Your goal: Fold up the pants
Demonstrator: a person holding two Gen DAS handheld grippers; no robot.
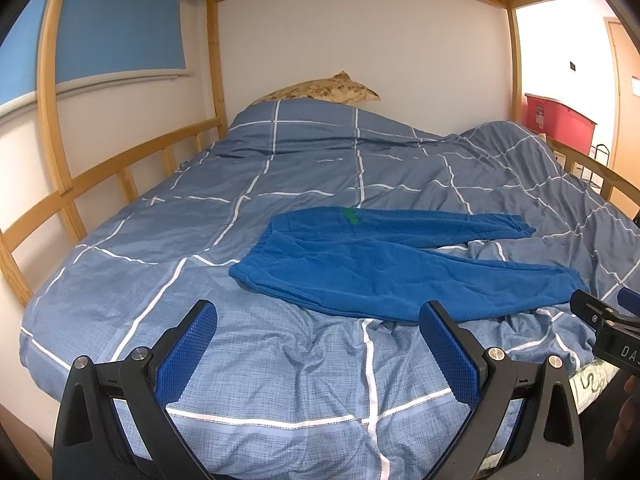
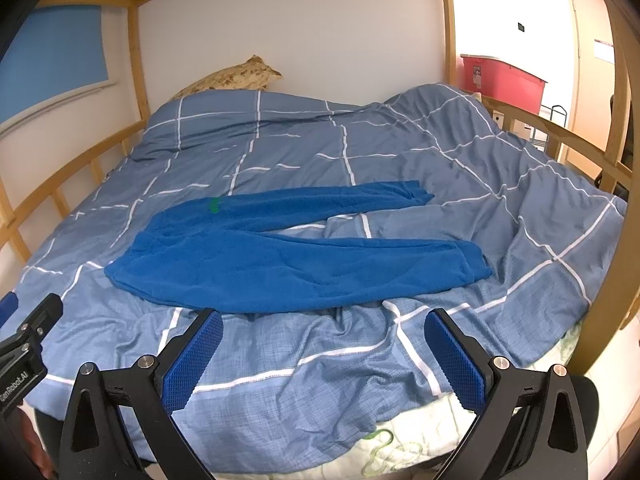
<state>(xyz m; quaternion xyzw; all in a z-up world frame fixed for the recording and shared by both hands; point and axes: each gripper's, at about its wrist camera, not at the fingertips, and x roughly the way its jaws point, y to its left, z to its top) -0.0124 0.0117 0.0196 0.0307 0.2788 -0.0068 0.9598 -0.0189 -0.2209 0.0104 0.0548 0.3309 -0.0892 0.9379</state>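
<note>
Blue pants (image 1: 384,268) lie flat across the bed (image 1: 248,360), waistband left and legs right, just beyond the gaping, empty left claw (image 1: 318,320) and right claw (image 2: 324,330).

Wooden bunk frame (image 1: 216,60), white wall (image 1: 360,40), blue checked duvet (image 1: 280,168)

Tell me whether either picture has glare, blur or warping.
Left wrist view: bed rail bows from fisheye warping, doorway overexposed, pants sharp. Right wrist view: same bowing in rail, bright doorway, dark vignetted corners.
</note>
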